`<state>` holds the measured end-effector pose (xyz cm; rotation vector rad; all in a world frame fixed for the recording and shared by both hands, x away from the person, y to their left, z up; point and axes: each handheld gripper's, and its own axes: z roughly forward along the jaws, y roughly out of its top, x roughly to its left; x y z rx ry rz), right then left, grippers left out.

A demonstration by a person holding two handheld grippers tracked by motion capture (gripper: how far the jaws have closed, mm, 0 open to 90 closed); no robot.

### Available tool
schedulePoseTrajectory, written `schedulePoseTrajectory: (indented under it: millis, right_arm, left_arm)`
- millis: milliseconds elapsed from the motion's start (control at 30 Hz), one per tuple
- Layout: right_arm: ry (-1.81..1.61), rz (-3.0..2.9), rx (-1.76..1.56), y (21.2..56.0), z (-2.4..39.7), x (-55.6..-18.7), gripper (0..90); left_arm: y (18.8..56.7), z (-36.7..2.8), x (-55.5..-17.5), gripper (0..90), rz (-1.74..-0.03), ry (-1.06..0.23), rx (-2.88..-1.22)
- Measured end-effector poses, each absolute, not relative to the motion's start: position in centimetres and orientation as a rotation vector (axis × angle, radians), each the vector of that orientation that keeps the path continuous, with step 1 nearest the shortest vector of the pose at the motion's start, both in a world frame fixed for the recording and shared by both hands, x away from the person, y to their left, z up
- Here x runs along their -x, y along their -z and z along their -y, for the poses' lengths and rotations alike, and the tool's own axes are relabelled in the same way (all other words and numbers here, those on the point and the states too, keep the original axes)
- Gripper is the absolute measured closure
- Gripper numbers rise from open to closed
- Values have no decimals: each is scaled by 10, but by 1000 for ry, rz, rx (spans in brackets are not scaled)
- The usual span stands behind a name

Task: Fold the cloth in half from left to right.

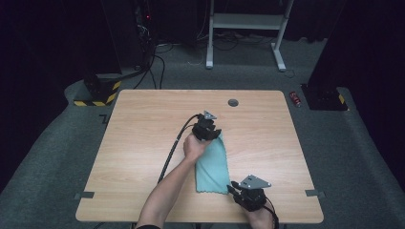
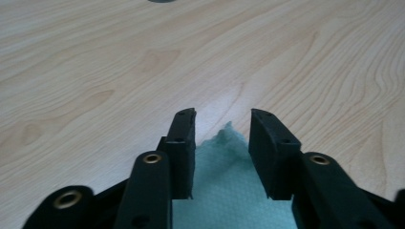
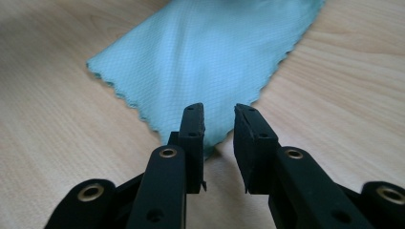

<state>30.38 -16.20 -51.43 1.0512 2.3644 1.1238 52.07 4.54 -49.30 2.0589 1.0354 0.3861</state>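
Note:
A teal cloth (image 1: 212, 164) lies folded into a narrow strip on the wooden table (image 1: 143, 143), running from the middle toward the near edge. My left gripper (image 1: 208, 132) sits at the cloth's far end. In the left gripper view its jaws (image 2: 223, 117) stand apart, and the far corner of the cloth (image 2: 224, 191) lies flat between them with the pads off it. My right gripper (image 1: 232, 187) is at the cloth's near right corner. Its jaws (image 3: 218, 112) are parted by a small gap, with the cloth's corner (image 3: 205, 52) lying just under and ahead of the tips, not pinched.
A round cable hole (image 1: 233, 102) sits near the table's far edge. The left gripper's black cable (image 1: 174, 148) trails across the table toward the near edge. A white desk frame (image 1: 246, 21) and a red can (image 1: 296, 98) are on the floor beyond.

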Motion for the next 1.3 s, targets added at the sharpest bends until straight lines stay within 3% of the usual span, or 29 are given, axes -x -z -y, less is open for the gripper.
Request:
schedulePoseTrajectory:
  millis: [300, 700, 1000, 1300]
  right_arm:
    - [-1108, -2385, -1016, 508, 160, -322, 732]
    - [-1010, -2482, -940, 513, 138, -348, 681]
    - [-974, -2496, -941, 515, 139, -355, 670]
    - [-966, -2496, -929, 513, 137, -358, 663]
  left_arm:
    - [483, -69, -506, 535, -1058, -398, -2019]
    - [496, -92, -426, 497, -957, -365, -2130]
    - [511, -107, -381, 492, -939, -418, -2255]
    - [505, -106, -354, 458, -897, -341, -2197]
